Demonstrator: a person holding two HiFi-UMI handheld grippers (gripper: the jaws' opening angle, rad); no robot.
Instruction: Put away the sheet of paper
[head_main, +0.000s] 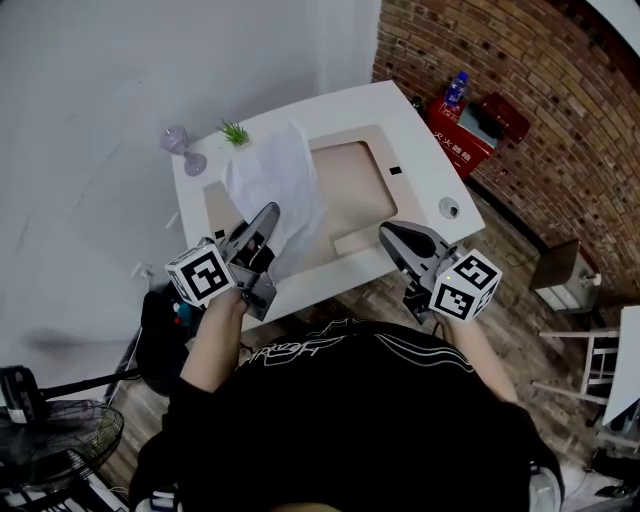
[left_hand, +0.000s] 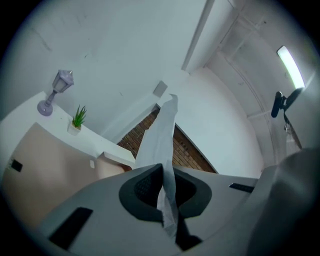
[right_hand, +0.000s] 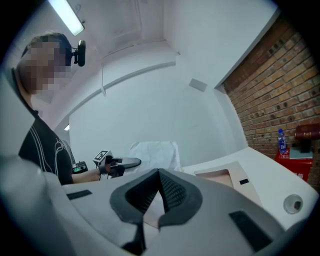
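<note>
The white sheet of paper (head_main: 272, 175) is pinched at its near edge between the closed jaws of the left gripper (head_main: 268, 213), which is held roughly level and aimed toward 1 o'clock over the left part of the white desk (head_main: 425, 150). The right gripper (head_main: 386, 233) is aimed toward 10 o'clock at the desk's near edge, its jaws brought together with nothing between them
</note>
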